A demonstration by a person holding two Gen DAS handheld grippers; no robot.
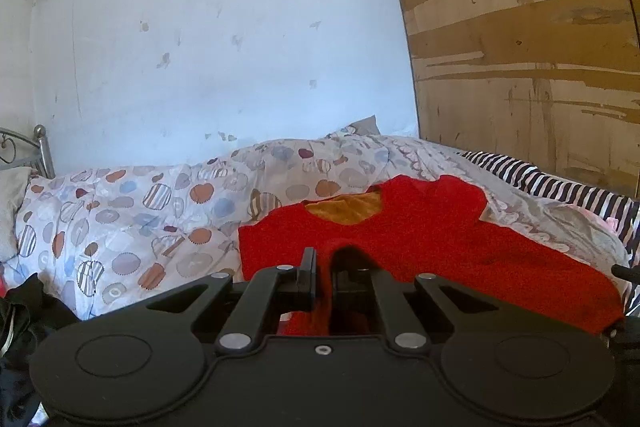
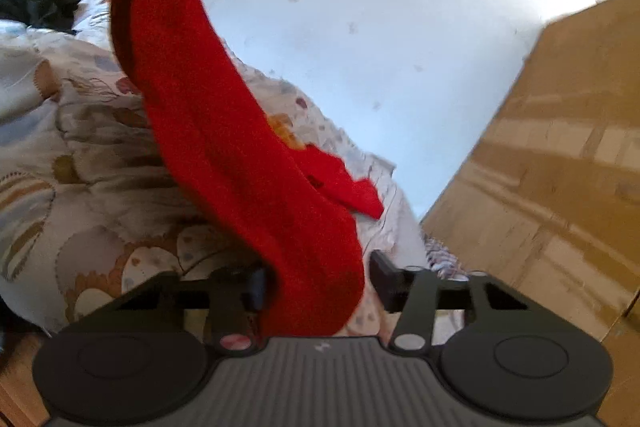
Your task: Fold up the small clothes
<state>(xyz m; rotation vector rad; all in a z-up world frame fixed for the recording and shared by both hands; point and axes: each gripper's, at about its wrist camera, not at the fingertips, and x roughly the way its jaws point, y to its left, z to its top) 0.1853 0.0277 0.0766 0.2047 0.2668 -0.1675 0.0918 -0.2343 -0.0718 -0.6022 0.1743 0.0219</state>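
Red garment [image 1: 420, 227] spread on patterned duvet [image 1: 120, 219]. Left gripper [image 1: 322, 267] pinches near hem at 6 o'clock. Right gripper [image 2: 316, 281] fingers spread, cloth edge between, ungripped. Risk: edge slips free, hem sags, fold skews.

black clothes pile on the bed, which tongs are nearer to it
Left. The left tongs have the black clothes pile close beside them; from the right tongs it lies far across the bed.

Matte black left gripper [image 1: 320, 267] (2 round discs, silver screws); right gripper [image 2: 316, 283] ribbed.
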